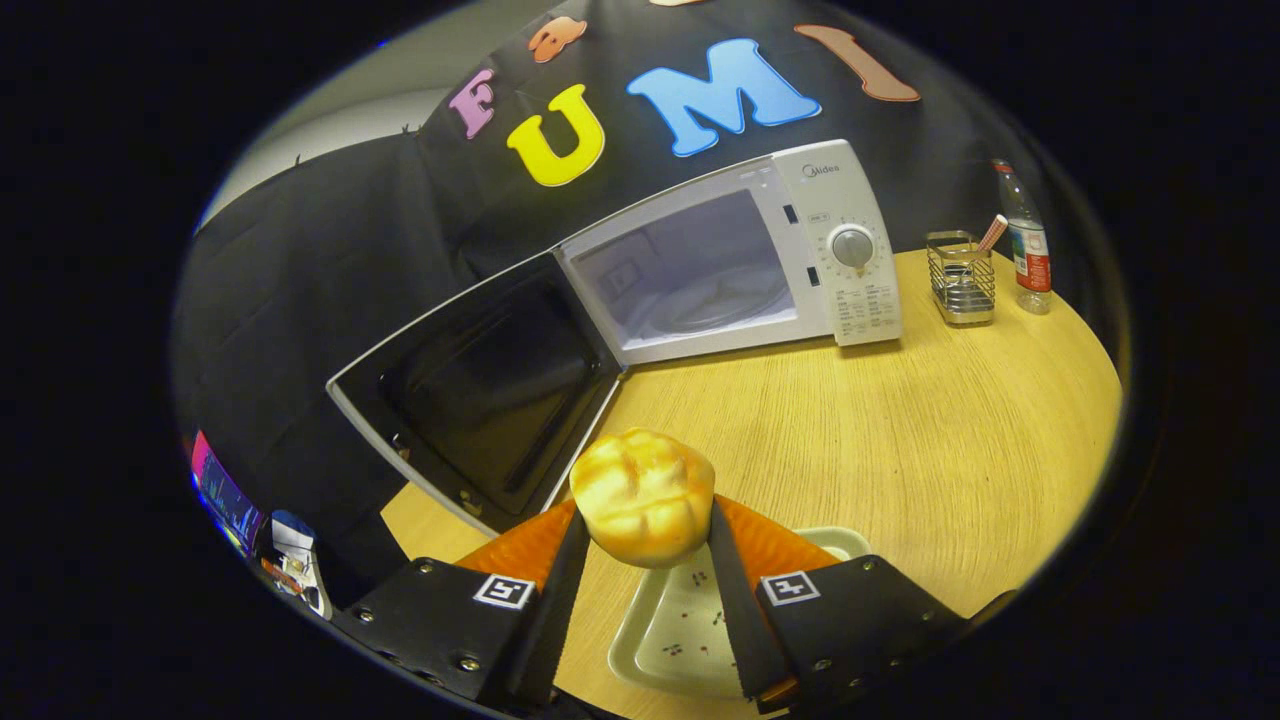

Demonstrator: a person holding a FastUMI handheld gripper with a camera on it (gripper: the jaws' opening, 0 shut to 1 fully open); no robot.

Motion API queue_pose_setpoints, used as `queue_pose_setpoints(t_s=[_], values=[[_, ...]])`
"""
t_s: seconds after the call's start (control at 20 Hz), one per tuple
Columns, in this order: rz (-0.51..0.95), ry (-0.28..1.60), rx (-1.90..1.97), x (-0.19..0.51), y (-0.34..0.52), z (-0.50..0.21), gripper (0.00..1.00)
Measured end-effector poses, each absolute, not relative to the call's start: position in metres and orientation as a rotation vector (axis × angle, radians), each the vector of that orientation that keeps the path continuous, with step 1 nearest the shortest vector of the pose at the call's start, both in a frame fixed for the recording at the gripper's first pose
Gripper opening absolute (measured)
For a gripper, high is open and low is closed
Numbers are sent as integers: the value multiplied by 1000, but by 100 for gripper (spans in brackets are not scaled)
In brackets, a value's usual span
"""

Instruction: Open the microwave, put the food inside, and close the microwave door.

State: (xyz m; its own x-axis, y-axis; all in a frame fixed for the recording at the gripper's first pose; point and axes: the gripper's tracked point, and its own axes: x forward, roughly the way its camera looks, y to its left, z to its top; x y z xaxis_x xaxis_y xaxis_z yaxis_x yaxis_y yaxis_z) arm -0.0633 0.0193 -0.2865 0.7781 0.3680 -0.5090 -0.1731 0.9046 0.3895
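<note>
A round wooden tabletop [900, 420] stands before a black cloth wall. The fingers [642, 540] are closed on a bun [643, 494], one pressing each side, and hold it up above a tray [655, 630] at the near edge. Beyond the bun, at the far edge, the microwave [740, 260] stands with its door [480, 390] swung wide open. A wire holder [960, 278] and a bottle [1026, 240] stand beside it.

On the round wooden table [900, 420], a wire mesh holder [960, 278] stands with a stick-like item leaning in it. Just beside it stands a clear plastic bottle [1026, 245] with a red label. A pale tray [680, 625] lies on the table's near part.
</note>
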Motion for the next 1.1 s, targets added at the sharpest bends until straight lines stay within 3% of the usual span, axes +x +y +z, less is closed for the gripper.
queue_pose_setpoints(t_s=[0.5,1.1], values=[[188,561,546,50,67,-273,67],[-87,412,697,217,70,-306,67]])
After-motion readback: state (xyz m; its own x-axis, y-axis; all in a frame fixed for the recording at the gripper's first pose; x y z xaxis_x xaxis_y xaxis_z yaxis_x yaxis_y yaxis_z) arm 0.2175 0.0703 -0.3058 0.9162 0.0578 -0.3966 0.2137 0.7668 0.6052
